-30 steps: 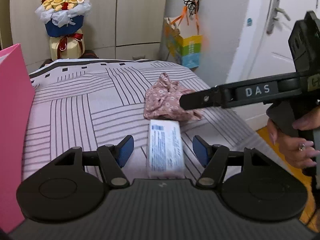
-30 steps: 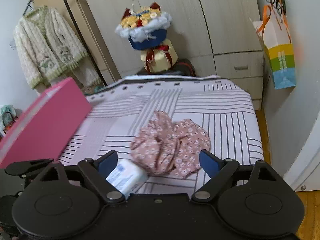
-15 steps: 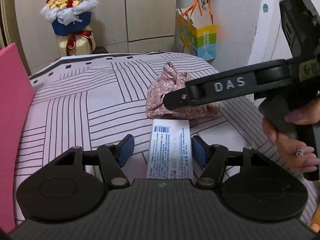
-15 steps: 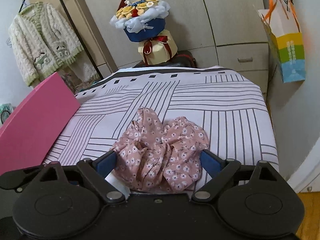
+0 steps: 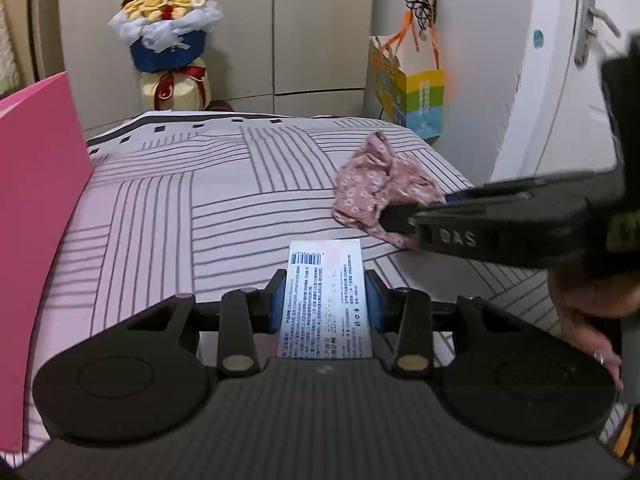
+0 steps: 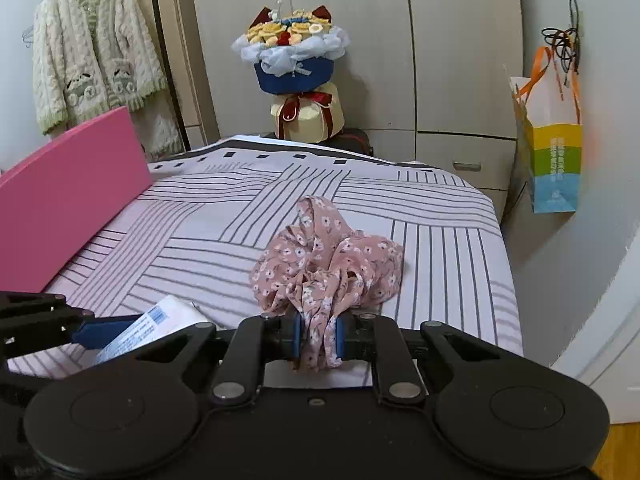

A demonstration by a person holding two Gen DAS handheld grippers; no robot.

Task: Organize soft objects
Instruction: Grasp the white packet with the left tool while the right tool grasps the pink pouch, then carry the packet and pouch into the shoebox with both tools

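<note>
A white tissue pack (image 5: 325,300) with a printed label lies on the striped bed; my left gripper (image 5: 325,304) is shut on its near end. The pack also shows at the lower left of the right wrist view (image 6: 148,328). A crumpled pink floral cloth (image 6: 328,256) lies on the bed to the right of the pack; my right gripper (image 6: 318,338) is shut on its near folds. In the left wrist view the cloth (image 5: 380,188) sits at the tip of the right gripper, whose black arm crosses the right side.
The bed (image 6: 440,216) has a striped sheet. A pink board (image 6: 68,188) stands along its left side. A bouquet (image 6: 294,56) stands behind the bed before wardrobe doors. A colourful paper bag (image 6: 554,152) hangs on the right wall. A cardigan (image 6: 88,64) hangs at left.
Both grippers have closed: the left one on the tissue pack, the right one on the floral cloth, after moving forward onto them.
</note>
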